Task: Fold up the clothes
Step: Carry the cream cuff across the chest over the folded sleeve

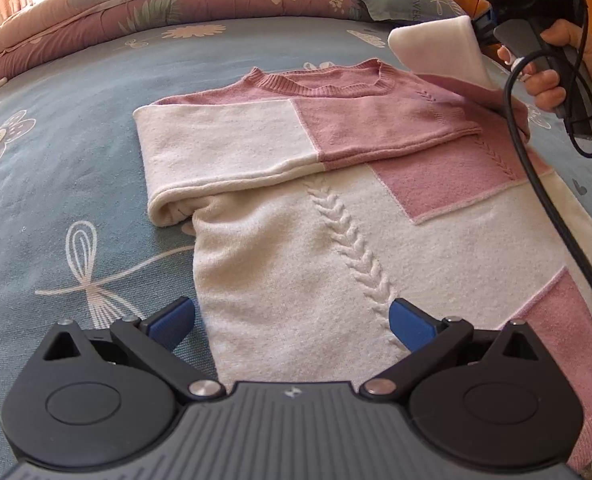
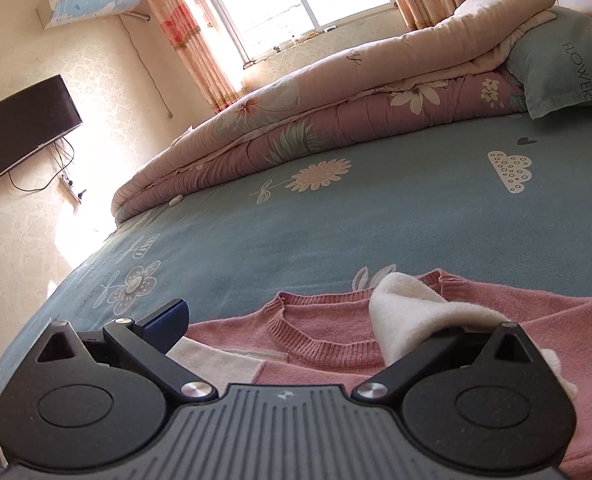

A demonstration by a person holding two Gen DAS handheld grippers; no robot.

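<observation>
Left hand-held gripper low, jaws spread wide, right hand-held gripper raised, jaws apart

Sweater hem cut off at frame edge, right gripper's right finger hidden (under white sleeve)

Each claw, the left claw and the right claw, is built of a grey ribbed body, black rounded housings, black linkage arms pinned with silver screws, and blue finger pads, and a black cable is looped from the right handle.
</observation>
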